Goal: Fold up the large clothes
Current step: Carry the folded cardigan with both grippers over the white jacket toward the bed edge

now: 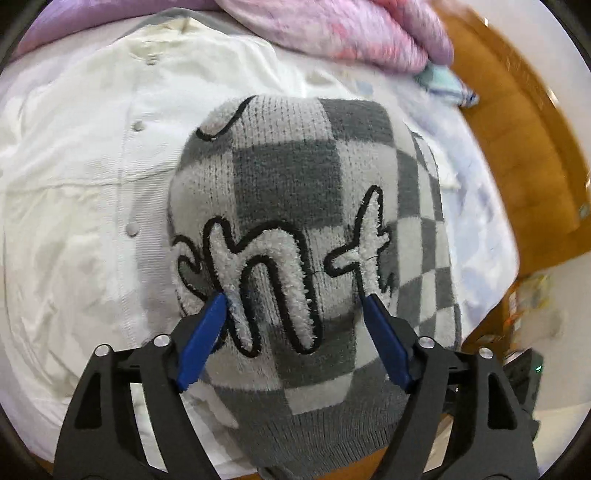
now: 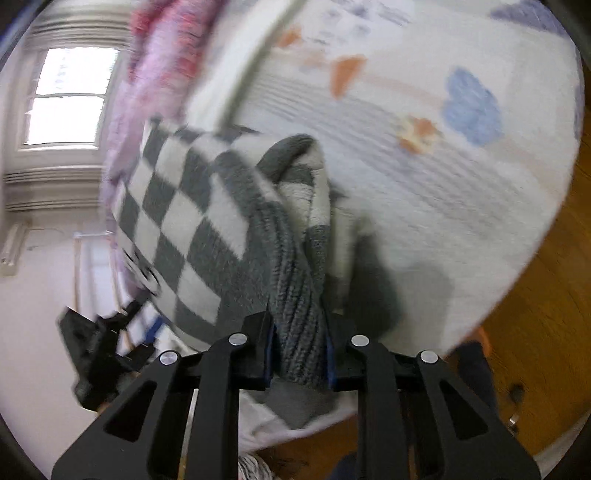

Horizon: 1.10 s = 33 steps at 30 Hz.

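Both grippers are at the checkered sweater (image 1: 306,229), but only one has hold of it. On the right gripper (image 2: 300,345), the blue-lined jaws are pressed onto a thick bunched roll of dark grey ribbed knit, apparently a hem or cuff edge, and the fabric fills the gap between them. On the left gripper (image 1: 295,306), the jaws stand spread wide over the sweater's front, their tips at or just above the fuzzy white lettering outlined in black, pinching nothing.

That grey-and-white sweater lies already doubled over on the bed, resting partly on a white snap-front jacket (image 1: 85,177) and partly on the printed bedsheet (image 2: 424,155). A pink fluffy blanket (image 1: 332,29) is heaped at the far edge.

Judging by the compact bundle, the fold is well along: the right side seems to be carrying an edge across while the left steadies or readies to press. Next would likely come laying that gripped edge flat, letting go, and smoothing the stack so the layers line up.

Much is uncertain. The right view is smeared by motion, so the exact part held is unclear. The sweater's sleeves and neckline are tucked out of sight, and its near edge is cut off below the left jaws. Whether the left tips touch the knit cannot be told.
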{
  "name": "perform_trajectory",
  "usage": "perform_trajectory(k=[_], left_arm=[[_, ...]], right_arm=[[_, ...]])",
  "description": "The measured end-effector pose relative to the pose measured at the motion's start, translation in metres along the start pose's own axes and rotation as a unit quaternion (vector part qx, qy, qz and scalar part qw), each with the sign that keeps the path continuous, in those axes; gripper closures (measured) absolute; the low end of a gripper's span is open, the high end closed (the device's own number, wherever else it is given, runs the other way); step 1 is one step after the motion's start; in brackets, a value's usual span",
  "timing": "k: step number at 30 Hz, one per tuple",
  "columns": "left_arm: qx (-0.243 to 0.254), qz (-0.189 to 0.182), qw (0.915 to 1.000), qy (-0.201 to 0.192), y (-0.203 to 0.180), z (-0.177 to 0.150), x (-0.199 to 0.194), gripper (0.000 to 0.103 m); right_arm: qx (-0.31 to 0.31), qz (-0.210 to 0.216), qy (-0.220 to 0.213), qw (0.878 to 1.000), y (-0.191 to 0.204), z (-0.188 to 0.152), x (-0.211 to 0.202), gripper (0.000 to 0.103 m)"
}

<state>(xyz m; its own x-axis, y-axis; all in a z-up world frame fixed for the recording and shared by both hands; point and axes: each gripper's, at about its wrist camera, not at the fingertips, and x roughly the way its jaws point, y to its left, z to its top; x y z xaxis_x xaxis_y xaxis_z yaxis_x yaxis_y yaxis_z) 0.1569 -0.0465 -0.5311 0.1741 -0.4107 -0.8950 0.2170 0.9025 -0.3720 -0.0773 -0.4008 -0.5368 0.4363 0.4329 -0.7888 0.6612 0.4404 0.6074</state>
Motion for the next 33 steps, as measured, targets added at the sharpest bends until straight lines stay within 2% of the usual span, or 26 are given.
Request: perform_trajectory(k=[2,3,6,9,11,13,15,17,18,20,21,24,26,29,33], left_arm=[[0.018,0.038,0.9991,0.007,-0.013,0.004,0.010,0.020],[0.017,0.048,0.9987,0.008,-0.011,0.008,0.011,0.020],[-0.011,0.040,0.9991,0.013,-0.008,0.010,0.003,0.021],[-0.038,0.024,0.9990,-0.007,-0.007,0.011,-0.027,0.021],[-0.040,0.012,0.9990,-0.019,-0.011,0.016,-0.045,0.021],[-0.027,-0.005,0.9992,-0.028,-0.026,0.029,-0.049,0.021],[-0.014,-0.020,0.9991,-0.035,-0.037,0.042,-0.050,0.021],[-0.007,-0.027,0.9991,-0.031,-0.043,0.052,-0.042,0.021],[-0.009,-0.028,0.9993,-0.023,-0.043,0.059,-0.032,0.021],[-0.026,-0.020,0.9995,0.006,-0.032,0.068,-0.005,0.022],[-0.032,-0.016,0.9993,0.008,-0.028,0.072,0.002,0.022],[-0.040,-0.017,0.9989,0.019,-0.022,0.083,0.012,0.021],[-0.060,-0.031,0.9975,0.019,-0.016,0.086,0.011,0.022],[-0.071,-0.053,0.9961,-0.001,-0.017,0.086,-0.008,0.022],[-0.101,-0.048,0.9936,-0.012,-0.001,0.079,-0.026,0.021]], right_arm=[[-0.004,0.000,0.001,1.000,-0.001,0.007,-0.011,0.081],[-0.021,-0.027,-0.004,0.999,0.003,0.012,-0.022,0.081],[-0.093,-0.055,-0.011,0.994,0.026,0.024,-0.033,0.081],[-0.192,-0.044,-0.005,0.980,0.067,0.028,-0.027,0.084],[-0.239,-0.049,0.002,0.970,0.091,0.028,-0.013,0.085],[-0.286,-0.069,0.019,0.956,0.107,0.028,0.015,0.096],[-0.296,-0.101,0.035,0.949,0.109,0.034,0.044,0.097],[-0.284,-0.126,0.056,0.949,0.096,0.047,0.076,0.103],[-0.269,-0.125,0.069,0.953,0.089,0.054,0.087,0.103],[-0.249,-0.124,0.087,0.957,0.090,0.061,0.088,0.103],[-0.245,-0.125,0.091,0.957,0.095,0.064,0.083,0.103],[-0.265,-0.119,0.069,0.954,0.122,0.071,0.062,0.100],[-0.279,-0.087,0.049,0.955,0.145,0.077,0.053,0.100],[-0.330,-0.045,0.034,0.942,0.197,0.083,0.061,0.100],[-0.365,-0.013,0.060,0.929,0.235,0.080,0.096,0.100]])
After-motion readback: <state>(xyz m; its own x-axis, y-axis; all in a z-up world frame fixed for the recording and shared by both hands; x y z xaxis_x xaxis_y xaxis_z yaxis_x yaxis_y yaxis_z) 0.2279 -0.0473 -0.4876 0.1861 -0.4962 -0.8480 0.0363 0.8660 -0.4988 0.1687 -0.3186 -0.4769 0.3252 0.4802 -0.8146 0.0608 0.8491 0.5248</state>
